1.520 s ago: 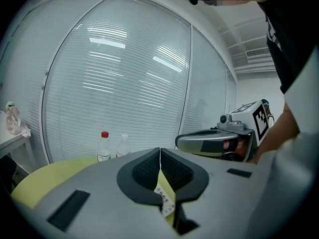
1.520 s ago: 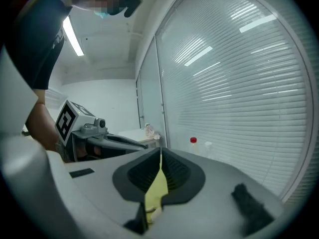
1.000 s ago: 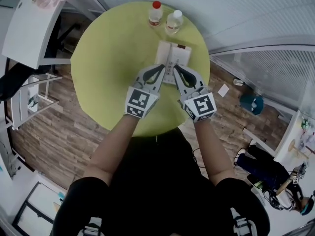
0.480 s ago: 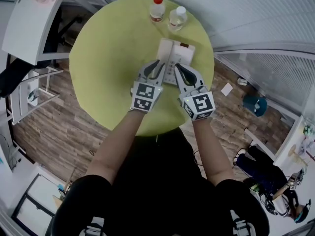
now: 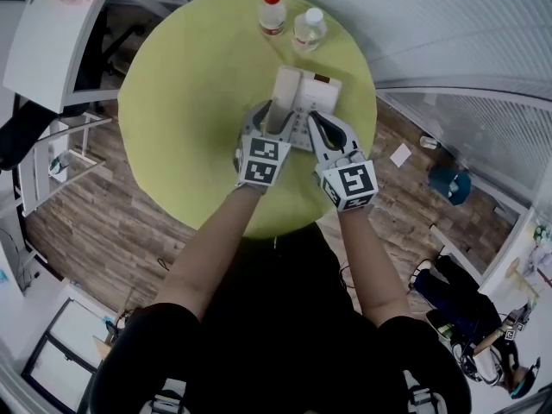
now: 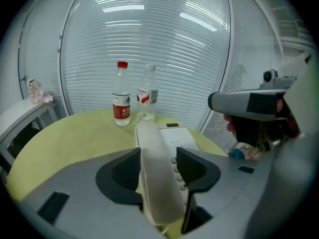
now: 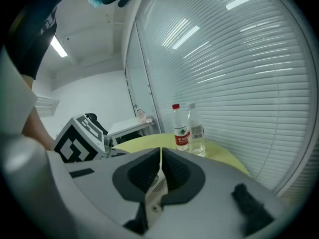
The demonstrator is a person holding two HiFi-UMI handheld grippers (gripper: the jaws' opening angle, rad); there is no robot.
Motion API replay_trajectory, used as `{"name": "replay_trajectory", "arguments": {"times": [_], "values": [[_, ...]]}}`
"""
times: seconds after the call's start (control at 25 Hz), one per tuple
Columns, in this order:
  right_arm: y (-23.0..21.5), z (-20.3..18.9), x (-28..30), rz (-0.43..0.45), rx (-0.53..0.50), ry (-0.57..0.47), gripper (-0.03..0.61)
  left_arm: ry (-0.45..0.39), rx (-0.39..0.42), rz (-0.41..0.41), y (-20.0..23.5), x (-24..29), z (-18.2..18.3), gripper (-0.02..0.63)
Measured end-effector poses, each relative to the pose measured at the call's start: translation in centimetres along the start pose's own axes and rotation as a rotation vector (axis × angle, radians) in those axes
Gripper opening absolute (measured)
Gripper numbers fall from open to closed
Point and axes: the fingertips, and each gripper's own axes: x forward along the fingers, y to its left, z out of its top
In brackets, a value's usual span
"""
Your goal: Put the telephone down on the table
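A white telephone base [image 5: 317, 93] lies on the round yellow-green table [image 5: 181, 102], with its handset [image 5: 283, 102] lying along the base's left side. My left gripper [image 5: 272, 115] straddles the handset's near end. In the left gripper view the handset [image 6: 157, 178] sits between the jaws of my left gripper [image 6: 158, 158]; they are opening, and a gap shows on the right side. My right gripper [image 5: 317, 126] is at the base's near edge. In the right gripper view my right gripper [image 7: 160, 156] is shut on a thin white slatted edge of the telephone [image 7: 155, 188].
Two plastic bottles, one red-capped [image 5: 272, 11] and one white-capped [image 5: 308, 28], stand at the table's far edge behind the telephone. A white side table [image 5: 52, 50] stands to the left over the wooden floor. Window blinds curve behind the table.
My left gripper has slid forward along the telephone's left side and its jaws have spread around the handset. The right gripper has hardly moved.
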Motion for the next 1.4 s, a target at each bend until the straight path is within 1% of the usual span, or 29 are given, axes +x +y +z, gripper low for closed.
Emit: {"name": "replay_trajectory", "arguments": {"times": [0.2, 0.44, 0.64, 0.76, 0.96, 1.2, 1.4], "values": [[-0.9, -0.5, -0.2, -0.002, 0.012, 0.006, 0.020, 0.024, 0.001, 0.032, 0.2, 1.7, -0.7, 0.242], [-1.5, -1.3, -0.5, 0.002, 0.033, 0.013, 0.020, 0.087, -0.054, 0.050, 0.3, 3.1, -1.7, 0.245], [-1.6, -1.9, -0.5, 0.013, 0.051, 0.020, 0.020, 0.109, -0.076, 0.087, 0.8, 3.8, -2.2, 0.244], [-1.6, -2.1, -0.5, 0.013, 0.053, 0.023, 0.020, 0.101, -0.087, 0.099, 0.8, 3.7, -2.0, 0.235], [-1.3, -2.0, -0.7, 0.019, 0.050, 0.023, 0.020, 0.102, -0.121, 0.095, 0.8, 3.4, -1.9, 0.225], [-0.9, -1.6, -0.7, 0.016, 0.044, 0.019, 0.020, 0.101, -0.114, 0.087, 0.9, 2.5, -1.6, 0.221], [0.1, -0.7, -0.9, 0.019, 0.029, 0.012, 0.020, 0.090, -0.124, 0.082, 0.8, 1.0, -1.0, 0.221]]}}
